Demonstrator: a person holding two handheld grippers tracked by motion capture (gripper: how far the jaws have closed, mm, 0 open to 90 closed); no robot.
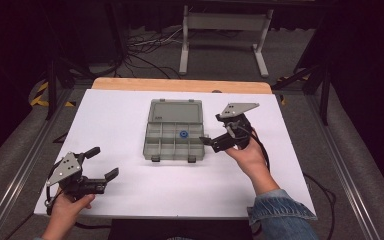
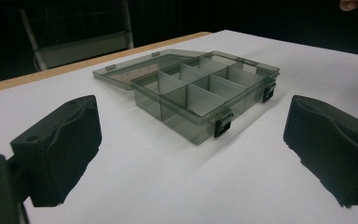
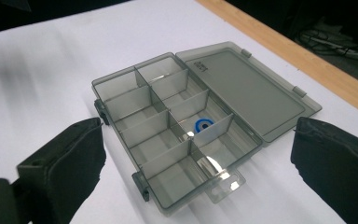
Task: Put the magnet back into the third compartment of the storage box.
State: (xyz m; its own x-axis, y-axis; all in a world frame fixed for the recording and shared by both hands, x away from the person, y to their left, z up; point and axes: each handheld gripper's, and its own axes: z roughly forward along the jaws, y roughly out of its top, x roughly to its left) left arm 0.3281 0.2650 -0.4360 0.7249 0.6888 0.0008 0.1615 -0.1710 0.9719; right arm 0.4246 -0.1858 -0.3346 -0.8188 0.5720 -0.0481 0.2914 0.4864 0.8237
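1. On the white desk (image 1: 130, 190), near its middle, lies a smoky grey compartment box (image 1: 173, 142) with its hinged lid (image 1: 175, 111) folded flat open on the far side.
2. In one of the box's inner compartments, on the row next to the lid, sits a small blue ring (image 1: 183, 134); the right gripper view shows it (image 3: 202, 124) lying flat behind a divider.
3. The right gripper (image 1: 215, 141) is held just beside the box's right edge, above the desk, its fingers released and spread wide, with nothing between them.
4. The left gripper (image 1: 101, 163) is at the near left of the desk, well apart from the box, fingers likewise released and empty.
5. In the left gripper view the box's two front latches (image 2: 223, 126) hang undone on the near wall.
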